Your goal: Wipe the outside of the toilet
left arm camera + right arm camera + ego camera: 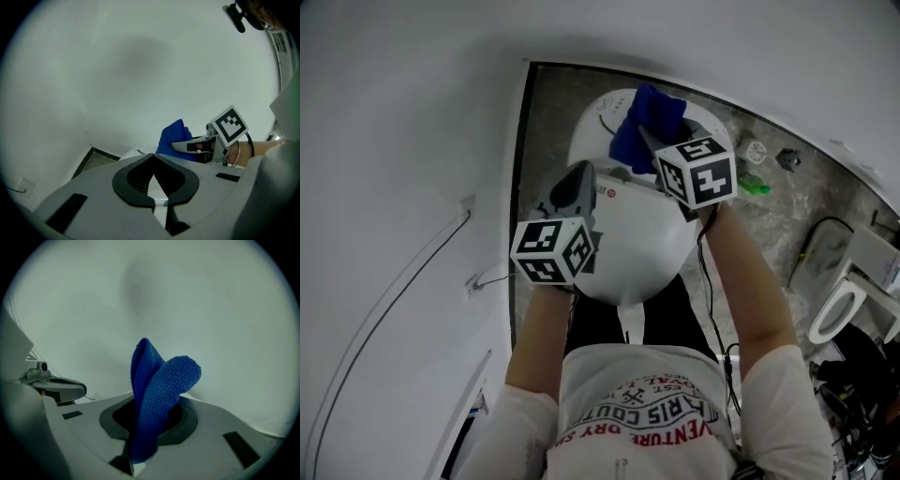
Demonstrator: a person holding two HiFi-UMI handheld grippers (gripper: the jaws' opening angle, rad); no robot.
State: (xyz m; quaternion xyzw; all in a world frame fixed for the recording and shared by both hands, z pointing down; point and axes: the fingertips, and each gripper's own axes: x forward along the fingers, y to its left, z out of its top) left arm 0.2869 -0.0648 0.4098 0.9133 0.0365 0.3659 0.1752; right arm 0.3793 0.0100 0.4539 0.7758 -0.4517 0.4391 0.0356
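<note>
The white toilet [637, 244] stands below me with its lid down. My right gripper [654, 142] is over its back end, shut on a folded blue cloth [642, 127] that sticks up out of the jaws [159, 399]. The left gripper [579, 178] hovers at the toilet's left side, beside the lid, its jaws together with nothing between them [153, 157]. In the left gripper view the blue cloth [173, 138] and the right gripper [187, 146] show just ahead. The left gripper [65, 389] shows at the left of the right gripper view. Both point towards a plain white wall.
A white wall with a thin cable [394, 300] runs close along the left. Speckled grey floor [769, 225] lies to the right, with a round drain [757, 150], a green object [753, 185], a white seat-shaped item [839, 309] and dark cables at the far right.
</note>
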